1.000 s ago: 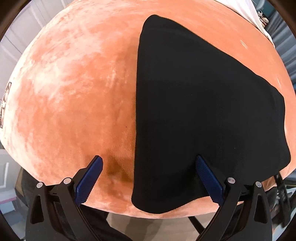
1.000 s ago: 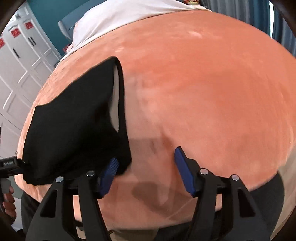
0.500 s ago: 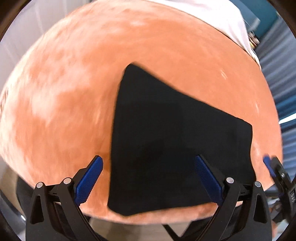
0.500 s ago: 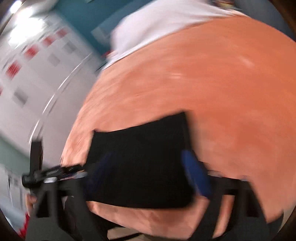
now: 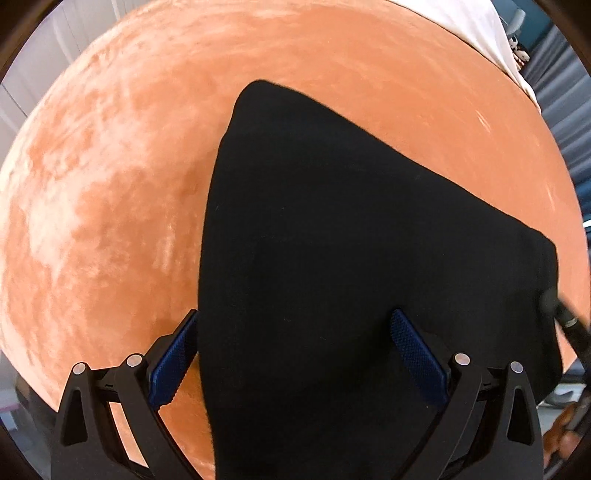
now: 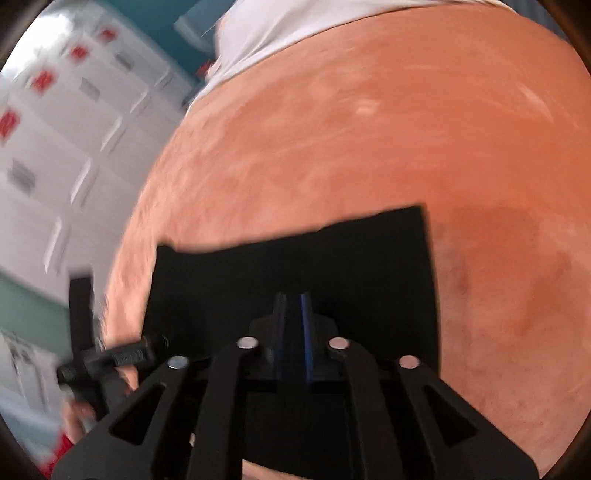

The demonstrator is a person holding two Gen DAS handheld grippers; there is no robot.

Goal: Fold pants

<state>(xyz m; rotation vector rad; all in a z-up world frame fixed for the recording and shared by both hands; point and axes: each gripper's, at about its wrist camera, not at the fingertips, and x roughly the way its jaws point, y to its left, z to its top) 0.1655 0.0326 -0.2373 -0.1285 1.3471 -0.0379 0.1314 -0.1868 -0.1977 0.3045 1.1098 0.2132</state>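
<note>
The black pants (image 5: 351,258) lie folded into a flat block on the orange plush surface (image 5: 110,203). My left gripper (image 5: 291,354) is open, its blue pads (image 5: 417,354) spread over the near edge of the pants, the left pad just off the cloth. In the right wrist view the pants (image 6: 332,258) lie under my right gripper (image 6: 293,314), whose blue pads are pressed together over the cloth. Whether cloth is pinched between them is hidden. The left gripper's handle (image 6: 110,358) shows at the left.
The orange surface (image 6: 406,129) spreads wide to the right and far side. A white sheet (image 6: 295,33) lies at its far end. White cabinets (image 6: 55,147) stand to the left. The right tool's tip (image 5: 565,321) shows at the pants' right edge.
My right gripper swung left over the pants and went from open to shut. My left gripper moved closer over the near edge and stayed open.
</note>
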